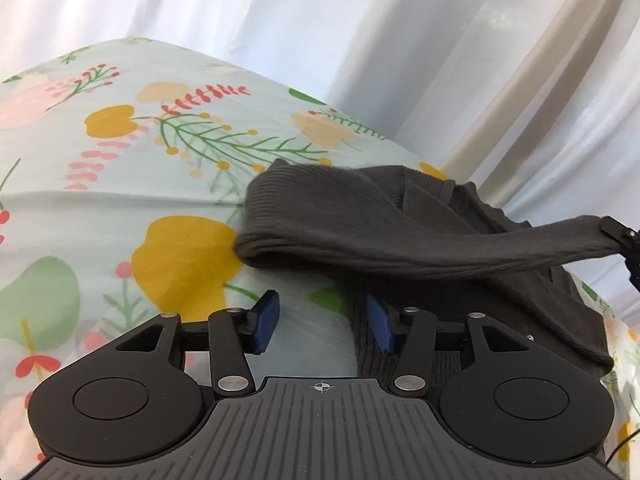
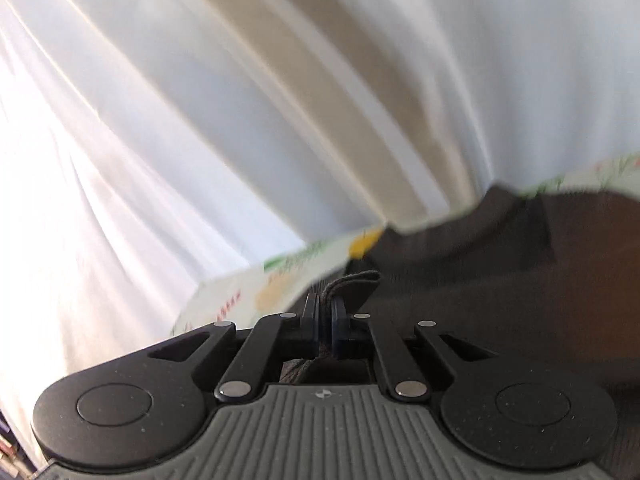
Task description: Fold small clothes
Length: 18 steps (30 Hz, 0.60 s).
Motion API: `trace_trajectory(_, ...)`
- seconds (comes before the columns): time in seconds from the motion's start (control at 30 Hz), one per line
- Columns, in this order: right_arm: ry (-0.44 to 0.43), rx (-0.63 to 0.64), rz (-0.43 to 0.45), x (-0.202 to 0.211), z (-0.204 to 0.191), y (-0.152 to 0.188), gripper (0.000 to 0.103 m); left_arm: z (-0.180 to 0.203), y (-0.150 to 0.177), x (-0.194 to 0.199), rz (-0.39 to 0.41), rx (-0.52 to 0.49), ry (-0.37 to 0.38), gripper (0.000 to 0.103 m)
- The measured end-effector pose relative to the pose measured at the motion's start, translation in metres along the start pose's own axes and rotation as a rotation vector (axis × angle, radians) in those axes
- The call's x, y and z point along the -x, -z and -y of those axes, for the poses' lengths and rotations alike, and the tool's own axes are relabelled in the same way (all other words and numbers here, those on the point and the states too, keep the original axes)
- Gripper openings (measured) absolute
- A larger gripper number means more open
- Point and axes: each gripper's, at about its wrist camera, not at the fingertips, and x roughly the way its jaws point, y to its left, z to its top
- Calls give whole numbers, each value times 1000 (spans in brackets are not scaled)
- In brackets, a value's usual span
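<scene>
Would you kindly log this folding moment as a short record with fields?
surface: floral-print pale green sheet
garment: dark grey ribbed knit garment, partly folded
left tongs: open, hold nothing, one blue pad over the garment's edge
right tongs: shut on a bunched garment end, pulled taut
backdrop: white curtain

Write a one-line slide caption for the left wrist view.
Open left tongs hover over a floral sheet while the right tongs pull a fold of the dark grey garment sideways.
</scene>
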Motion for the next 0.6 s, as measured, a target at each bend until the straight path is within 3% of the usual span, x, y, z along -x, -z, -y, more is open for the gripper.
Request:
trace_trajectory(0.1,232,112,115,30,14,-13,5,4,0,-5,-4,-9,13,54)
trace_trajectory(0.23,457,176,34,39,50,-2,4,9,0,-10,-8,-19,23,54)
trace_trajectory(0.33,464,123,-48,43,75,10,6,11,-2,-11,-11,-16,36,54)
trace_trajectory(0.53,318,-56,-87,42,100,12,19,16,-3,-13,-24,-45,37,55)
trace_trajectory(0.6,290,-95,-95,39,105,12,19,18,-3,-15,-29,-54,36,55)
